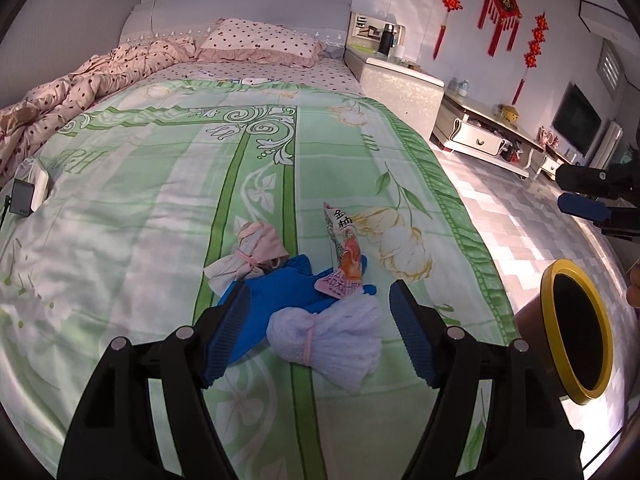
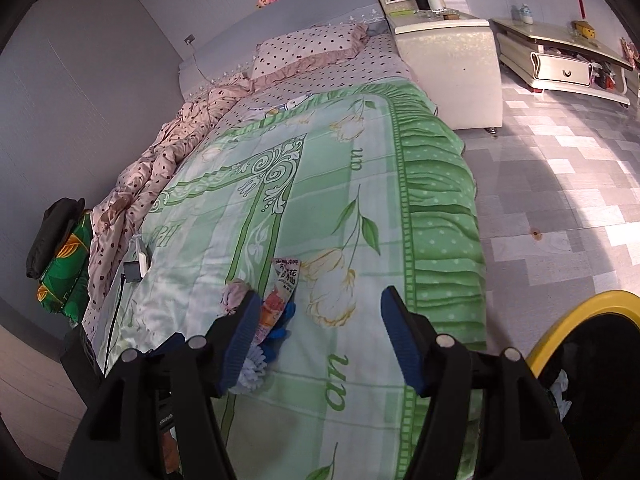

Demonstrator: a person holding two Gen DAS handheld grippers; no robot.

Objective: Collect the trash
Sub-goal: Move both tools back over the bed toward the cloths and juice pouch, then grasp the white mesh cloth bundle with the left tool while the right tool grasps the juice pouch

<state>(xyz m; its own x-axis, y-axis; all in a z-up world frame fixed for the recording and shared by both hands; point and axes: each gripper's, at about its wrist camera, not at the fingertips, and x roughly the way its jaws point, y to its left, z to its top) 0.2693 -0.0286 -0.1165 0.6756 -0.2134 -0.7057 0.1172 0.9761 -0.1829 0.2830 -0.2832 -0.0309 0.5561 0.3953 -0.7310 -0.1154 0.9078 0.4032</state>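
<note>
Green floral bedspread (image 1: 160, 208) beside grey tiled floor (image 2: 560, 184).

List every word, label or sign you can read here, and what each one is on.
"an": bedspread, near edge by the green frill.
"un": same bedspread, farther up that edge.
"金": top of the snack wrapper; its other print is too blurred to read.
Red wall hanging: gold character, too small to read.

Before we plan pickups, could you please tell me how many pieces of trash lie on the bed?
4: a white bundle nearest, a blue glove beneath it, a pink bundle left, and a snack wrapper behind. More may be hidden.
</note>
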